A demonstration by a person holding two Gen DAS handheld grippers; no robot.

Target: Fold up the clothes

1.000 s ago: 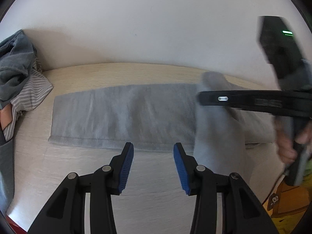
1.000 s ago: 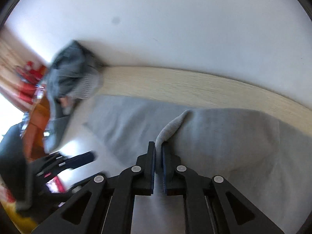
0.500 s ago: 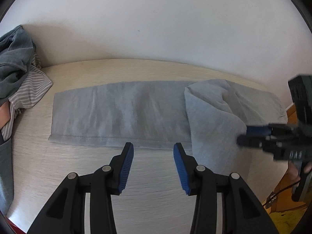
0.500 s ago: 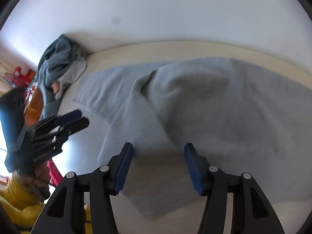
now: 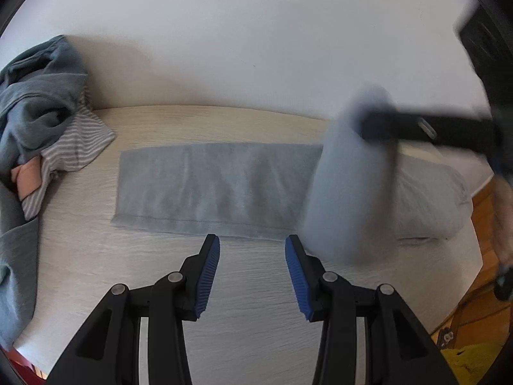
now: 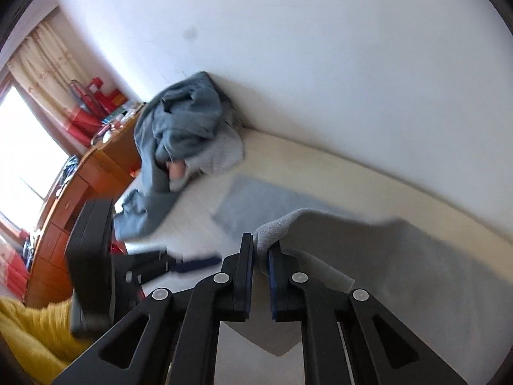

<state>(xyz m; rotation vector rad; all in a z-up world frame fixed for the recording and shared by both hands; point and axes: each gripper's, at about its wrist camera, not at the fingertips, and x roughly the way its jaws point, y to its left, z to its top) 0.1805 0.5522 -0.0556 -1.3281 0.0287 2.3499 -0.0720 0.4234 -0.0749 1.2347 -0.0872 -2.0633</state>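
Observation:
A light grey garment [image 5: 218,189] lies in a long folded strip across the pale table [image 5: 96,272]. My left gripper [image 5: 252,256] is open and empty, just in front of the strip's near edge. My right gripper [image 6: 260,250] is shut on the grey garment [image 6: 400,256], pinching a bunched fold of it and holding that end up off the table. In the left wrist view the right gripper [image 5: 365,128] shows blurred at the right, with the lifted end of the cloth hanging from it.
A pile of clothes [image 5: 35,102], blue-grey and striped, lies at the table's far left against the white wall; it also shows in the right wrist view [image 6: 182,128]. A wooden cabinet [image 6: 80,192] and red items stand beyond the table's left end.
Half a second ago my right gripper was open above the cloth. It has now shut on the garment's right end and lifted it up. The left gripper has stayed open and nearly still.

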